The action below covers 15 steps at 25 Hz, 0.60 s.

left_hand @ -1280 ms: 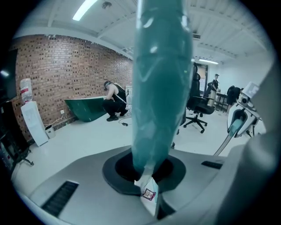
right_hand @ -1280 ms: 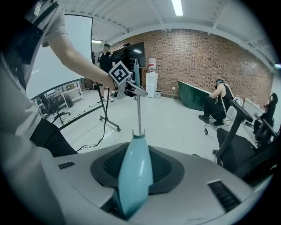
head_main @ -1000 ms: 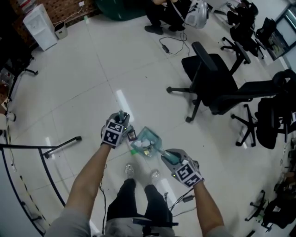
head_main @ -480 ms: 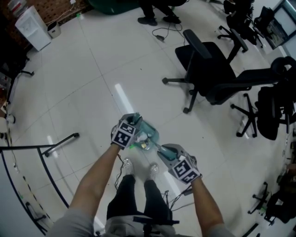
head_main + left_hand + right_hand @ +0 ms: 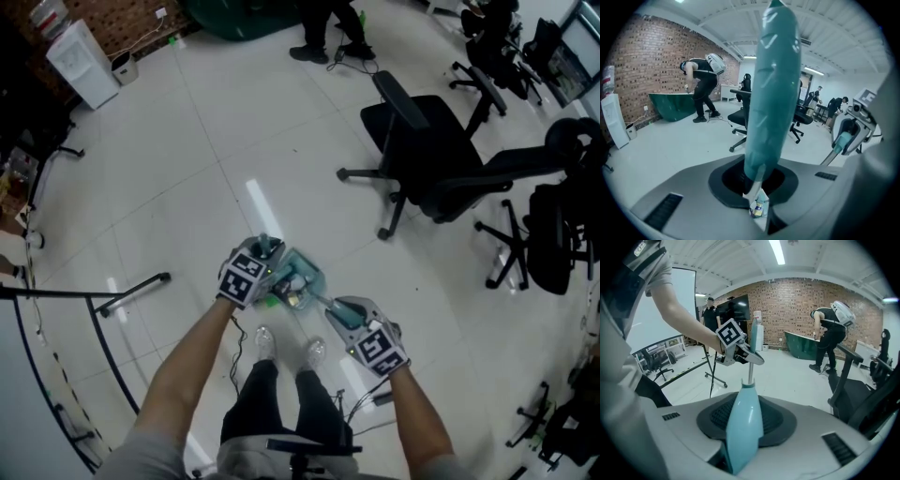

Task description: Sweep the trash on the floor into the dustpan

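In the head view my left gripper (image 5: pixel 262 255) is shut on a dark teal brush handle (image 5: pixel 773 84), which stands between its jaws in the left gripper view; the jaws have just been closing slightly on it. It hangs over the left edge of the teal dustpan (image 5: pixel 302 274), which holds small bits of trash (image 5: pixel 287 296). My right gripper (image 5: pixel 342 316) is shut on the pan's pale teal grip (image 5: pixel 743 425). A metal rod (image 5: pixel 749 373) runs from that grip toward the pan. A scrap shows through the gap below the left jaws (image 5: pixel 758 209).
A black office chair (image 5: pixel 422 159) stands just beyond the pan, and more chairs (image 5: pixel 553 234) crowd the right side. A black stand's legs (image 5: pixel 103 300) lie at left, a white dispenser (image 5: pixel 84 61) at the far left. Someone (image 5: pixel 705 79) bends beside a green tub (image 5: pixel 670 105). My shoes (image 5: pixel 267 342) are behind the pan.
My left gripper has moved right with the brush, from beside the dustpan to over its left edge. The right gripper and the pan have barely shifted.
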Motion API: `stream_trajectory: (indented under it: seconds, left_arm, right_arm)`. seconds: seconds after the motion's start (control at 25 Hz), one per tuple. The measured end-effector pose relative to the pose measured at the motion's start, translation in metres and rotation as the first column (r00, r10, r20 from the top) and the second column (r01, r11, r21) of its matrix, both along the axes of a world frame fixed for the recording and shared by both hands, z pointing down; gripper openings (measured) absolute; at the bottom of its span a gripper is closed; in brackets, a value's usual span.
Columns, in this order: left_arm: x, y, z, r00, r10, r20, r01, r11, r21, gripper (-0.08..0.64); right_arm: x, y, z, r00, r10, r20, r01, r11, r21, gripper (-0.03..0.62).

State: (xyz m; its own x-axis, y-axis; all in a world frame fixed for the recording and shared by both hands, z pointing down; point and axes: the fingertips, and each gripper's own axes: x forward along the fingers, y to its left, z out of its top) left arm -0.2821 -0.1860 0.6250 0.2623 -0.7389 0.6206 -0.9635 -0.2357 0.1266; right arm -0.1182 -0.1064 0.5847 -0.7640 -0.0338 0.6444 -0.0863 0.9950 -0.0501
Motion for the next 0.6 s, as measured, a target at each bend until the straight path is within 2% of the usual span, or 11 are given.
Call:
stream_trajectory:
  seconds: [0.28,0.44,0.6]
  left_arm:
    - [-0.039,0.024,-0.042,0.993,-0.092,0.069,0.089,0.995,0.038,0.021]
    - [-0.059,0.033,-0.069,0.987,-0.146,0.071,0.141,0.987,0.079,0.020]
    - [-0.068,0.038,-0.090,0.986,-0.153,0.066,0.144,0.982,0.122,0.020]
  right_arm:
    - [-0.015,-0.014,-0.008,1.000,0.003,0.013,-0.004,0.999,0.043,0.114]
    - [-0.033,-0.016,-0.004,0.998,0.060,0.012,-0.060,0.998,0.013,0.114]
    - [-0.043,-0.021,0.018,0.996,0.087,-0.010,-0.087,0.995,0.041,0.115]
